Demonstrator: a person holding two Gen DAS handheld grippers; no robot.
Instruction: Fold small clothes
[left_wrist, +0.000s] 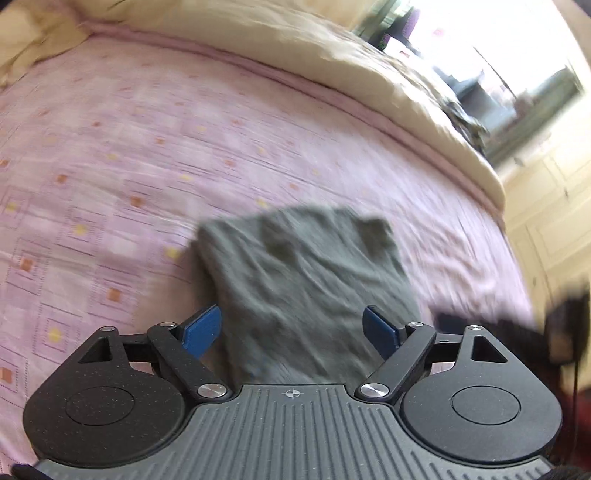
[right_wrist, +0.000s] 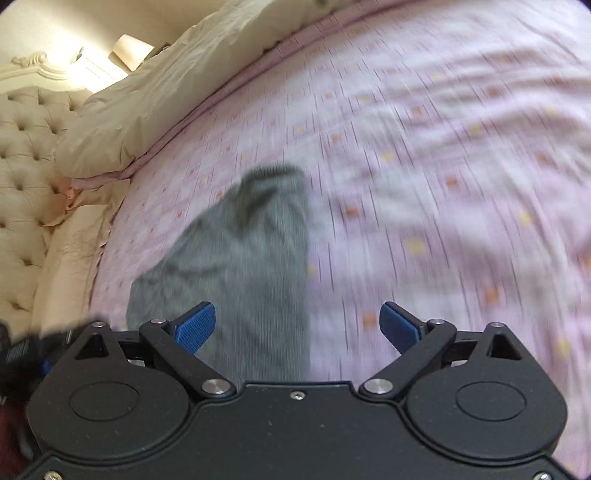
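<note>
A small grey garment (left_wrist: 303, 284) lies folded and rumpled on the pink patterned bedspread (left_wrist: 129, 177). My left gripper (left_wrist: 293, 328) hovers over its near end, open, with the cloth showing between the blue pads and nothing held. In the right wrist view the same grey garment (right_wrist: 243, 258) stretches away from the left pad. My right gripper (right_wrist: 297, 325) is open too, its left pad over the cloth's right edge and its right pad over bare bedspread (right_wrist: 443, 184). Both views are motion-blurred.
A cream duvet (left_wrist: 295, 48) is bunched along the far side of the bed. A tufted cream headboard (right_wrist: 26, 155) and pillows (right_wrist: 70, 251) stand at the left in the right wrist view. A bright window (left_wrist: 498, 74) and cream cabinets (left_wrist: 554, 206) lie past the bed's right edge.
</note>
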